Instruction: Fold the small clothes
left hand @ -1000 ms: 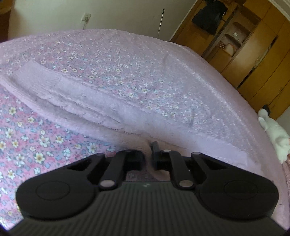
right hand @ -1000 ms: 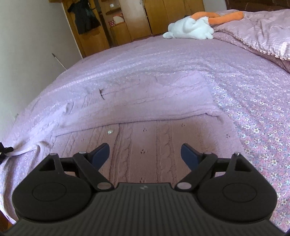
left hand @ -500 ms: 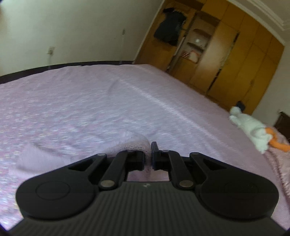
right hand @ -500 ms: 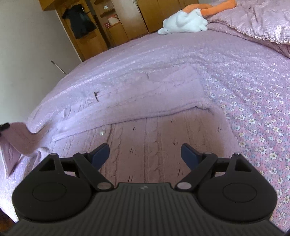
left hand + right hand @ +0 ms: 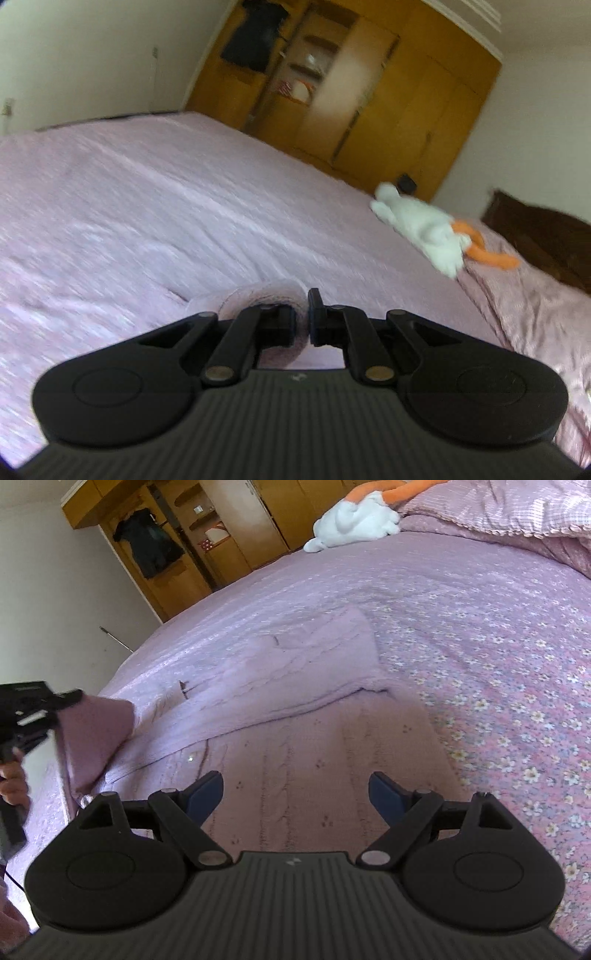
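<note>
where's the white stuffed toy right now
In the right wrist view the white stuffed toy lies on the bed's far side, top centre, beside the bunched bedspread.

A pale lilac cable-knit sweater (image 5: 303, 686) lies at frame centre on a pink bedspread printed with small white and yellow flowers (image 5: 517, 709). At the upper right, a white plush toy with orange limbs (image 5: 354, 520). Honey-brown wooden wardrobes (image 5: 388, 110) fill the top.

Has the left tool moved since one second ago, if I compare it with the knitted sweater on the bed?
Yes. The left tool, shut on the sweater's edge, has risen from the bed surface and lifted that corner up, toward the sweater's middle.
</note>
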`<action>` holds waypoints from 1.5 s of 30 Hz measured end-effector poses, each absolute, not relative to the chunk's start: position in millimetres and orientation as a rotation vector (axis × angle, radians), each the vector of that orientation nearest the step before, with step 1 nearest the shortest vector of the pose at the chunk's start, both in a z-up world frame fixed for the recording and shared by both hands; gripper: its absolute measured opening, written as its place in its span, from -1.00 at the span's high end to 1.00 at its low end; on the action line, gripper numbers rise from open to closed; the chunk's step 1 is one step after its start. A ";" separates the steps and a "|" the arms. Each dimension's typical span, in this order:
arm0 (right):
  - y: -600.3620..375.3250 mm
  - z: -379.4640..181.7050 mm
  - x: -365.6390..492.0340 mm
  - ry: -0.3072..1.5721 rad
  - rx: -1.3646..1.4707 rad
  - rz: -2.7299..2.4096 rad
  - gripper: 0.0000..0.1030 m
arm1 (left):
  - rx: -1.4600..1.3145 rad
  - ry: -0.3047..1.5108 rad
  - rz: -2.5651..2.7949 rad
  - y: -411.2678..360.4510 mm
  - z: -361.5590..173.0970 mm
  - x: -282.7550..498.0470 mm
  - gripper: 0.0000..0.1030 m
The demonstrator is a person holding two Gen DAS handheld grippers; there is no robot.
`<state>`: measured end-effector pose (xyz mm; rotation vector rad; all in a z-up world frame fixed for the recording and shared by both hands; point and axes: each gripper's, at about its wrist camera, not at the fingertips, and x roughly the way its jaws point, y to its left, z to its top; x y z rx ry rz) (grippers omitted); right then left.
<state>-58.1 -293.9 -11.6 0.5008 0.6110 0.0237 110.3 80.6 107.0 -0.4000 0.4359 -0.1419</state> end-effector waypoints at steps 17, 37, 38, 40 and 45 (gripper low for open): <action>-297.2 -20.2 -54.8 0.638 0.578 0.029 -0.76 | -0.337 0.805 -0.165 16.2 18.9 113.7 0.17; -133.0 41.9 11.3 0.659 0.302 0.408 -0.76 | -0.168 0.837 -0.006 133.5 58.9 36.0 0.17; -120.4 42.7 15.8 0.663 0.283 0.430 -0.76 | -0.174 0.838 0.005 141.1 59.4 33.0 0.17; -96.8 43.3 23.6 0.670 0.252 0.469 -0.76 | -0.182 0.840 0.042 156.2 60.0 28.4 0.17; -41.0 38.1 46.6 0.691 0.219 0.550 -0.76 | -0.170 0.854 0.150 188.9 56.7 22.4 0.17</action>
